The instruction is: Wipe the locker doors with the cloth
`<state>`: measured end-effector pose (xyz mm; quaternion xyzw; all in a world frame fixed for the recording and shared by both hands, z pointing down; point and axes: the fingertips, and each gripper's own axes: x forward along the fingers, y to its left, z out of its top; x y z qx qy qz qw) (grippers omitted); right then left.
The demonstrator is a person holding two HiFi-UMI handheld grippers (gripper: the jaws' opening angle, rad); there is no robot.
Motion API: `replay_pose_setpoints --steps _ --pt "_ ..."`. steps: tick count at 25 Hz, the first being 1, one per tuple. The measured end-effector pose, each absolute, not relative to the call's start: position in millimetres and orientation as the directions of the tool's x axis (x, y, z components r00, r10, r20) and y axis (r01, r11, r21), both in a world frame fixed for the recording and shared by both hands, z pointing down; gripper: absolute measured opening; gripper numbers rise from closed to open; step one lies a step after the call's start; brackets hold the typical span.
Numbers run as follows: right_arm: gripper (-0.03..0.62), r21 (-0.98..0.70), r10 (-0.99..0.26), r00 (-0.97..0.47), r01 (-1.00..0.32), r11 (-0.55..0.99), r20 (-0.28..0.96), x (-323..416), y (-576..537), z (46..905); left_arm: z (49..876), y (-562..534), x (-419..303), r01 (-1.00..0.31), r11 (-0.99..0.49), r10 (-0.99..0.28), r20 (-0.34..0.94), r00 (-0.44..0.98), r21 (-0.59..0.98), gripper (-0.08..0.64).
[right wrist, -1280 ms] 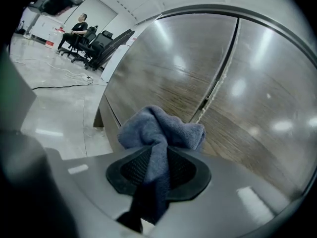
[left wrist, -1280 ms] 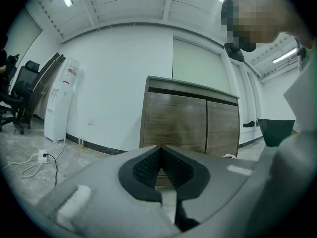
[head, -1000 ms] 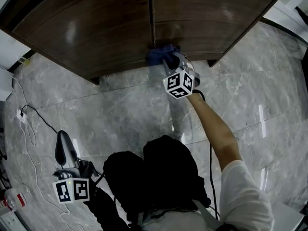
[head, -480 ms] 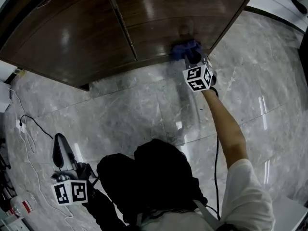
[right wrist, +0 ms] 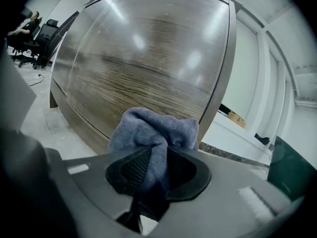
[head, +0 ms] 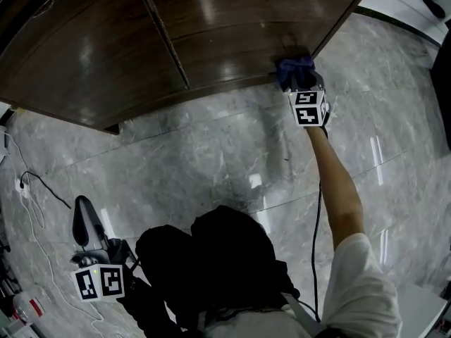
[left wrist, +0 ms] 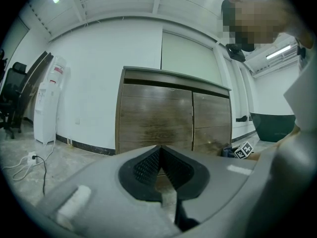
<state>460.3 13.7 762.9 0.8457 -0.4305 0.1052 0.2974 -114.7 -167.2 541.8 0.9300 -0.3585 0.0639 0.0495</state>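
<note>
Down low, the right gripper point(head: 301, 83) is clenched on a bunched blue-grey fleece cloth point(right wrist: 153, 128), the fabric pinched between its black ribbed pads point(right wrist: 132, 167) and bulging out past the tips. The cloth sits at the bottom right corner of the dark brown wood-grain locker doors point(head: 211, 27), on the right-hand door beside the cabinet's edge. It seems to be pressing on the wood, though the contact itself is hard to make out. The left gripper point(left wrist: 159, 155) hangs by the person's side over the grey marble floor point(head: 211, 153), its jaws closed tip to tip on nothing.
</note>
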Motion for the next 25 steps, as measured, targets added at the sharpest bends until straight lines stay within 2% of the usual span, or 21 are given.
replay_pose_setpoints --steps 5,11,16,20,25 --pt "0.097 0.398 -0.699 0.598 -0.795 -0.457 0.392 427.9 18.6 718.4 538.6 -178.5 -109.8 -0.650 -0.756 -0.631 0.182 0.754 0.072 0.000" --pt "0.097 0.293 -0.747 0.511 -0.859 -0.420 0.426 336.3 31.7 591.9 443.1 -173.7 -91.4 -0.616 -0.777 -0.578 0.240 0.779 0.129 0.000" --pt "0.097 0.134 -0.805 0.404 -0.913 -0.385 0.434 273.4 38.1 450.5 328.6 -145.4 -54.1 -0.590 -0.792 -0.532 0.299 0.792 0.155 0.000" --pt "0.097 0.126 -0.797 0.435 -0.897 -0.423 0.420 254.1 80.6 290.6 206.2 -113.1 -37.2 -0.527 -0.831 -0.468 0.289 0.835 0.178 0.000" --pt "0.097 0.060 -0.832 0.406 -0.908 -0.415 0.378 216.1 104.6 148.6 56.0 -86.1 -51.8 -0.555 -0.811 -0.518 0.217 0.828 0.184 0.000"
